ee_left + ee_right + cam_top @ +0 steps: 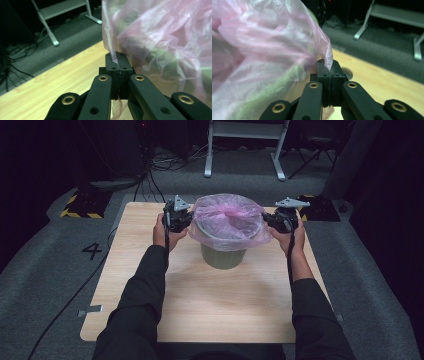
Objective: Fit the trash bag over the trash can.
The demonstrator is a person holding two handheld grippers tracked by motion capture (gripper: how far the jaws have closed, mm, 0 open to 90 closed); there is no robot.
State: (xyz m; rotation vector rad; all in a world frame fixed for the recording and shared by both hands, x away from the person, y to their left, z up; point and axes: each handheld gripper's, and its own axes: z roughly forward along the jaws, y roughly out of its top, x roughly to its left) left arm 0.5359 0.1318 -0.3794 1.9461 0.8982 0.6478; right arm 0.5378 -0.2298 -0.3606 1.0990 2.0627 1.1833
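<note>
Left gripper (183, 219) at nine o'clock and right gripper (276, 219) at three (opposite sides) each pinch the pink bin liner (229, 217) over the green bin (223, 256).

Dim room, lit tabletop; close plastic blurred, perhaps motion.

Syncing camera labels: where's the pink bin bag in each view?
High view: pink bin bag at upper centre, draped over the green bin.
Left gripper view: right half, edge pinched at centre.
Right gripper view: left half, edge pinched at centre.
Shared landmark: wooden table.
</note>
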